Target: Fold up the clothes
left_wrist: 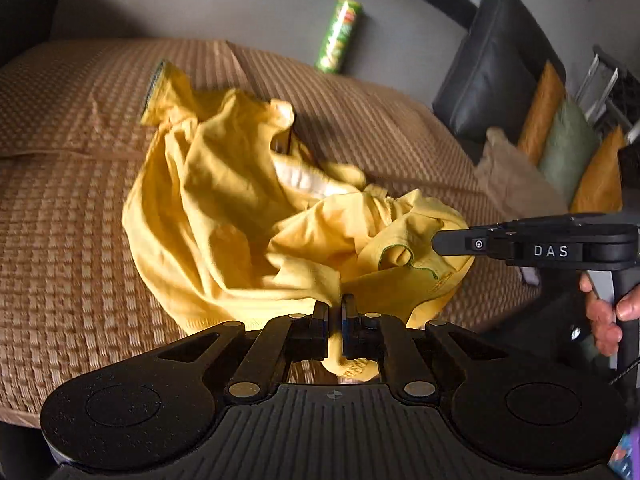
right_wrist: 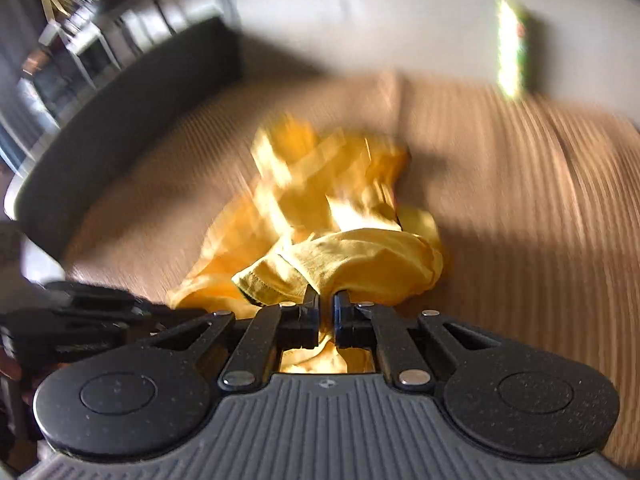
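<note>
A crumpled yellow cotton garment (left_wrist: 224, 216) lies heaped in the middle of a tan woven mat covering a sofa seat (left_wrist: 60, 216). The left gripper (left_wrist: 335, 312), a black two-finger claw, is clenched on a fold at the garment's near edge. The right gripper (right_wrist: 326, 308) is likewise clenched on a stitched hem at the heap's right end. Two pinch points well apart along the near edge suggest the person means to lift and spread the cloth flat before folding; no fold is made yet. The right wrist view is motion-blurred. A green cylindrical snack can (left_wrist: 339, 35) leans against the grey backrest, well behind the heap.
</note>
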The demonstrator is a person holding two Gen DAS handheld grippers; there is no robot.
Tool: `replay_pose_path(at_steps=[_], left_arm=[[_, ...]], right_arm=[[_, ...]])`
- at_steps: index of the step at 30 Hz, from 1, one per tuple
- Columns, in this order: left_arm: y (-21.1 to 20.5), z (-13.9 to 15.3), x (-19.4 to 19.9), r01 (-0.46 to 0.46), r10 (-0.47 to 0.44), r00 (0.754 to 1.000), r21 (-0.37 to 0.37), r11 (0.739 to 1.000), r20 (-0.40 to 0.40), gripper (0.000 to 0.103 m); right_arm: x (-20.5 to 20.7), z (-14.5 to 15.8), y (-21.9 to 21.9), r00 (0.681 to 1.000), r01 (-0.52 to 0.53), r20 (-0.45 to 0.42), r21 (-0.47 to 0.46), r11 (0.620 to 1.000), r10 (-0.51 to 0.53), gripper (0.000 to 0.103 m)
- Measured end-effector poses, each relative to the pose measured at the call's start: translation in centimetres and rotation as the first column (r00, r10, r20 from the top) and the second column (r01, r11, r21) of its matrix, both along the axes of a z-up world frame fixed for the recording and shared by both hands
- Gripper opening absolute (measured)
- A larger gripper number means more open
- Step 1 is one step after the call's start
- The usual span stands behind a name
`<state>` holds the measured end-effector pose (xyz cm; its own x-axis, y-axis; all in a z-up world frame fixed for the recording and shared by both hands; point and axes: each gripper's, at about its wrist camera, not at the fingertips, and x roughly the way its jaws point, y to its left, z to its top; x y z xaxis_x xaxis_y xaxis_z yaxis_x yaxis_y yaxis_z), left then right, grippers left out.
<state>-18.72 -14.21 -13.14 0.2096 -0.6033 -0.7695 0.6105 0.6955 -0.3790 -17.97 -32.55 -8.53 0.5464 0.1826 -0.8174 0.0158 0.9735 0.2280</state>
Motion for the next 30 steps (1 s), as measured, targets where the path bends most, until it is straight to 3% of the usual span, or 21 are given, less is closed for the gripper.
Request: replay_pose_path(at_steps=[1,3,4,5,8,9,10,16,20,25,30], left_arm=[[-0.2,-0.4,-0.5,0.01,-0.01,1.0,0.029,1.0,0.002,0.032],[-0.1,-0.2,-1.0,0.013,-0.015,0.999,0.065,0.998,0.03,0.037],[0.2,0.3,-1.0,0.004,-0.008,0.999,0.07,0.998,0.051,0.044],[0.7,1.1,-0.6,-0.012,0.007,0.997,0.065,0.998,0.071,0.054],[2.0,3.8,0.1,-0.064,0.059,0.991,0.035,0.997,0.124,0.064],[2.3,4.7,0.3,-0.081,0.077,0.987,0.023,0.996,0.14,0.064],[2.6,5.4,0.7,-0.096,0.092,0.983,0.019,0.995,0.157,0.065],[-0.1,6.3,6.1,-0.198,0.17,0.94,0.068,0.978,0.295,0.076],[-1.7,4.6,11.2,-0.273,0.216,0.915,0.128,0.954,0.341,0.076],[-2.7,3.1,18.8,-0.313,0.273,0.912,0.092,0.945,0.306,0.076],[-4.1,0.7,24.2,-0.321,0.286,0.922,0.101,0.942,0.262,0.076]], right_arm=[[-0.5,-1.2,0.1,0.999,0.013,-0.031,-0.014,1.0,-0.014,0.01],[-0.8,-3.4,0.7,0.996,0.034,-0.08,-0.033,0.999,-0.037,0.015],[-0.8,-4.3,1.0,0.993,0.044,-0.111,-0.042,0.998,-0.048,0.026],[-0.9,-4.8,1.0,0.989,0.054,-0.134,-0.053,0.997,-0.06,0.03],[-1.9,-4.1,-0.1,0.993,0.075,-0.085,-0.07,0.995,-0.081,0.046],[-2.0,-3.4,-0.5,0.993,0.096,-0.056,-0.064,0.993,-0.1,0.059],[-2.2,-2.5,-1.0,0.992,0.119,-0.025,-0.054,0.991,-0.121,0.064],[-1.6,-0.1,-3.8,0.972,0.211,0.112,-0.01,0.977,-0.209,0.064],[1.5,-1.5,-3.8,0.972,0.212,0.104,0.016,0.977,-0.213,0.064],[5.4,-4.3,-3.4,0.978,0.201,0.063,-0.006,0.98,-0.2,0.064],[7.2,-6.6,-4.3,0.974,0.228,0.02,0.005,0.974,-0.228,0.064]])
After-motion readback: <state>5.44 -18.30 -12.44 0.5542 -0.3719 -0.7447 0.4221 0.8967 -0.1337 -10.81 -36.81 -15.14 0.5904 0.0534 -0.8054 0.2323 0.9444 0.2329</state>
